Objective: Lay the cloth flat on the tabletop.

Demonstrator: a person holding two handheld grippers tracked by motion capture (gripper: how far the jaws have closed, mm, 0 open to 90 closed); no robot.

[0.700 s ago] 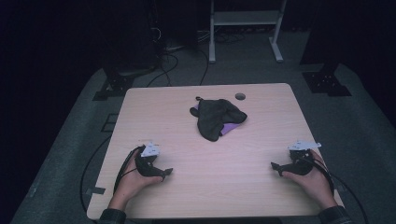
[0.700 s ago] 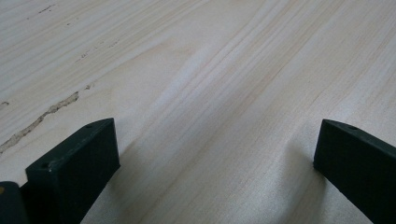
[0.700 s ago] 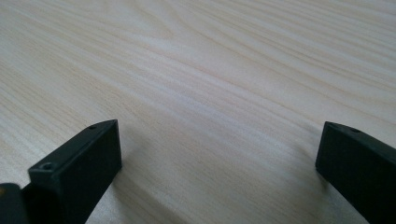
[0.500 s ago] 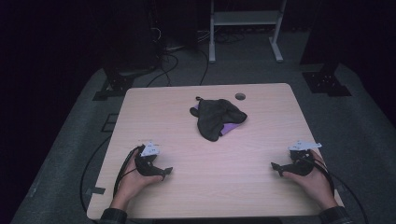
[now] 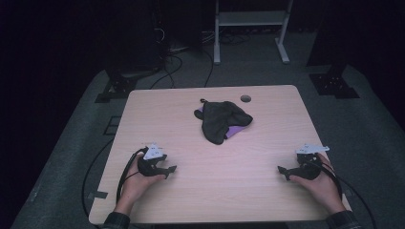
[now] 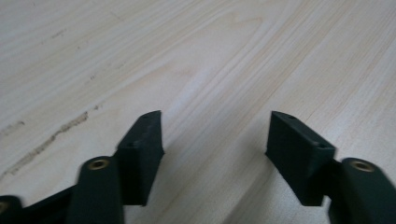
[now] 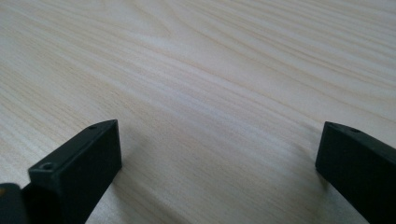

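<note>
A crumpled dark cloth (image 5: 216,121) with a purple patch (image 5: 235,132) lies on the far middle of the pale wooden table (image 5: 229,191). Near the front left, a hand rests my left gripper (image 5: 169,171) on the table, pointing toward the centre. Its jaws stand apart over bare wood in the left gripper view (image 6: 215,140). At the front right, the other hand holds my right gripper (image 5: 282,171), aimed inward. Its jaws are spread wide with only tabletop between them (image 7: 219,154). Both grippers are well short of the cloth.
A small round grommet (image 5: 245,98) sits near the table's far edge. Behind the table stand a white frame (image 5: 250,19) and dark equipment bases, with cables across the grey floor. Each gripper trails a cable off the front edge.
</note>
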